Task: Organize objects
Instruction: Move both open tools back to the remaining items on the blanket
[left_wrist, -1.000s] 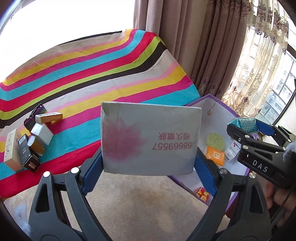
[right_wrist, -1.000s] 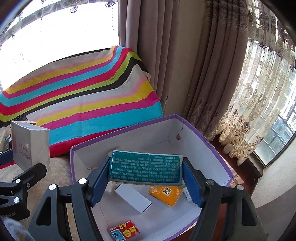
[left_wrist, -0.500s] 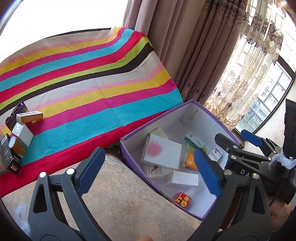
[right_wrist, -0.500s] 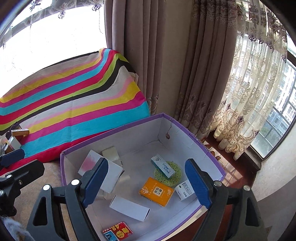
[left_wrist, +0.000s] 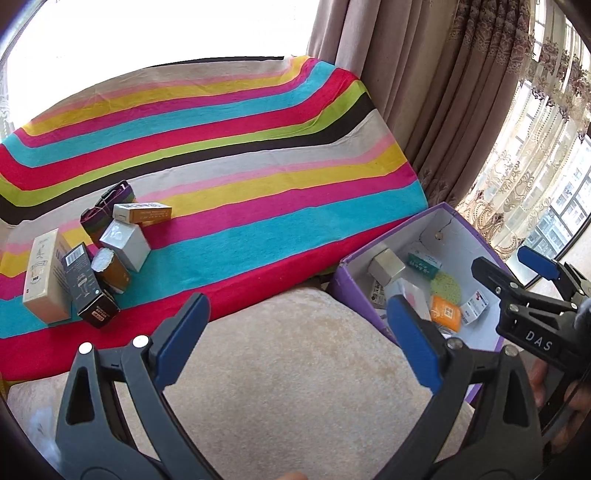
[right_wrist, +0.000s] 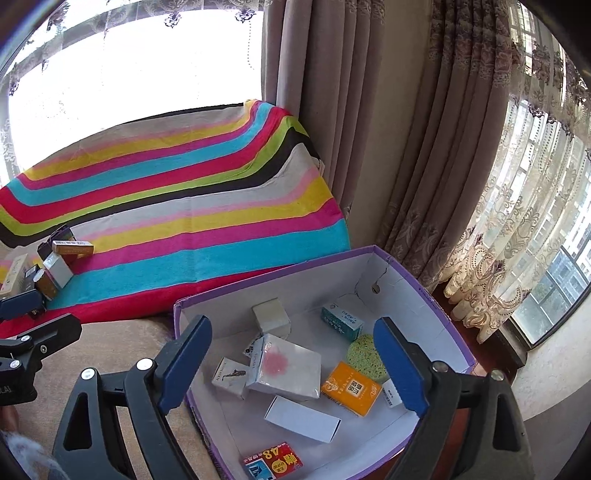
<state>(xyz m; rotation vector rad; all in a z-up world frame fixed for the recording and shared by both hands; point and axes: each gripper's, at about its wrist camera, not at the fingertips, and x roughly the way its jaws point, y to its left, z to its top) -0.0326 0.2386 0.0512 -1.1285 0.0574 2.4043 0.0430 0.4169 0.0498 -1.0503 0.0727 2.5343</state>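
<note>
Small boxes (left_wrist: 110, 254) sit clustered on the striped blanket (left_wrist: 236, 177) at our left, well apart from the purple box (right_wrist: 413, 280), where a pink-marked carton (right_wrist: 286, 365), an orange packet (right_wrist: 351, 387) and a teal box (right_wrist: 341, 320) already lie. Our left gripper (left_wrist: 295, 343) hangs over the beige cushion (left_wrist: 291, 391) with fingers spread and empty. Our right gripper (right_wrist: 293, 363) hovers above the purple box, its fingers likewise apart, holding nothing.

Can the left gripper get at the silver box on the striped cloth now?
Probably yes. The left gripper is open and holds nothing, and the silver box has its top and right side free, though other boxes crowd its left.
</note>
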